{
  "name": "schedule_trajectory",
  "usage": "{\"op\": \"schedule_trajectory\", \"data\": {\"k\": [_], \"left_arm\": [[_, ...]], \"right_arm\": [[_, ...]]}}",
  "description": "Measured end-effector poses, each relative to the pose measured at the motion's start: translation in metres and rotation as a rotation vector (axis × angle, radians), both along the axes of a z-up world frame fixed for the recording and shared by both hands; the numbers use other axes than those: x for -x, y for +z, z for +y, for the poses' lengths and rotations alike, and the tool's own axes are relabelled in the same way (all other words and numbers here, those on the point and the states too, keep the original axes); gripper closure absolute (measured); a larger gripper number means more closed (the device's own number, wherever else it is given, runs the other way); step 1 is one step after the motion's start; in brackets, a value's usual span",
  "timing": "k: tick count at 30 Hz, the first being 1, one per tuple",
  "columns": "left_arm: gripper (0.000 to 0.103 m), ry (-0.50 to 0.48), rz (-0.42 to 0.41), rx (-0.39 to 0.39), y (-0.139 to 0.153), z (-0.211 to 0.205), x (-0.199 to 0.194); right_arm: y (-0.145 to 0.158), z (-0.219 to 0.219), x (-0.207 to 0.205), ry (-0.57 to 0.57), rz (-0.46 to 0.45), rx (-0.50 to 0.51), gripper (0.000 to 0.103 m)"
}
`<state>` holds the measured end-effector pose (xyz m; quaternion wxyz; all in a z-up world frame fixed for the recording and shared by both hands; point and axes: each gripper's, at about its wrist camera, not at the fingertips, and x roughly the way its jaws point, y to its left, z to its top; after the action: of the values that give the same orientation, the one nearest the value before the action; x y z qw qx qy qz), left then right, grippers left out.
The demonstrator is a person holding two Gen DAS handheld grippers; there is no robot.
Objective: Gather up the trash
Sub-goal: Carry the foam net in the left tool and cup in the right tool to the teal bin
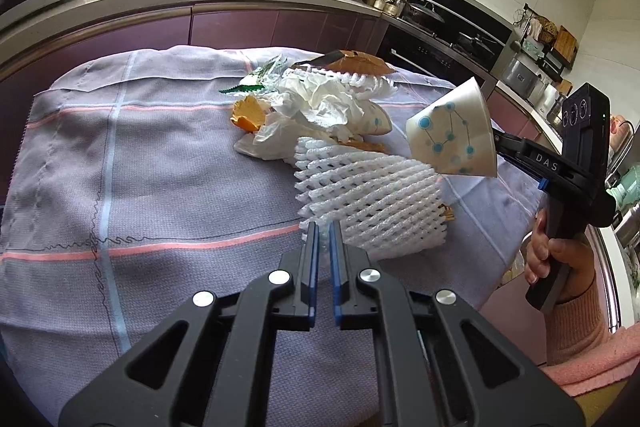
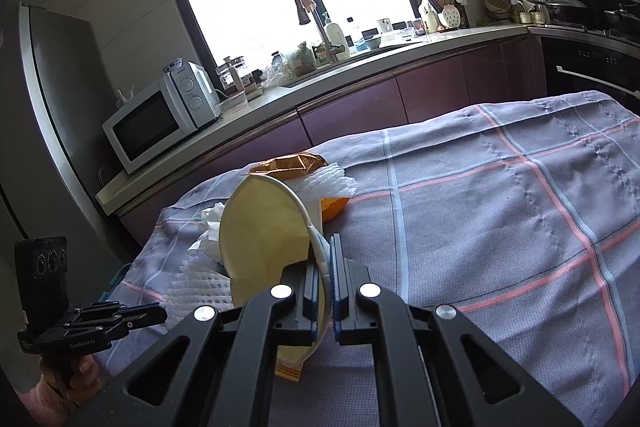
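**Over the desk's far edge: a cup held, a foam net waiting**

Over the cloth-covered desk, the paper cup hangs clear of the trash heap, its rim clenched in the right gripper. Carry it rim-up and steady so the thin wall does not buckle.

The left gripper has its jaws drawn together, empty, tips just at the near edge of the white foam net. Open wide first, then bite one fold. Behind lie crumpled tissue, orange peel and a brown wrapper.
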<state>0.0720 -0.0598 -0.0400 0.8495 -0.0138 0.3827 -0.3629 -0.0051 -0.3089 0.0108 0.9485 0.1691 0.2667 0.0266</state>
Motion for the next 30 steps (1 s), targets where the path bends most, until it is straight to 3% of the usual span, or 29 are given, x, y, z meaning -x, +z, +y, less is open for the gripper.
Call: {"op": "schedule_trajectory", "data": {"k": [13,25,30], "left_arm": [[0.098,0.175,-0.104,0.041,0.040,0.086,0.024],[0.098,0.472,-0.206,0.019,0.076,0.199,0.033],[0.098,0.582,-0.211,0.003,0.080,0.243,0.029]], "right_arm": [[0.027,0.058,-0.016,0.179,-0.050,-0.002,0.099],[0.035,0.190,-0.074,0.517,-0.024,-0.019,0.099],[0.041,0.246,-0.101,0.640,-0.015,-0.028,0.099]]}}
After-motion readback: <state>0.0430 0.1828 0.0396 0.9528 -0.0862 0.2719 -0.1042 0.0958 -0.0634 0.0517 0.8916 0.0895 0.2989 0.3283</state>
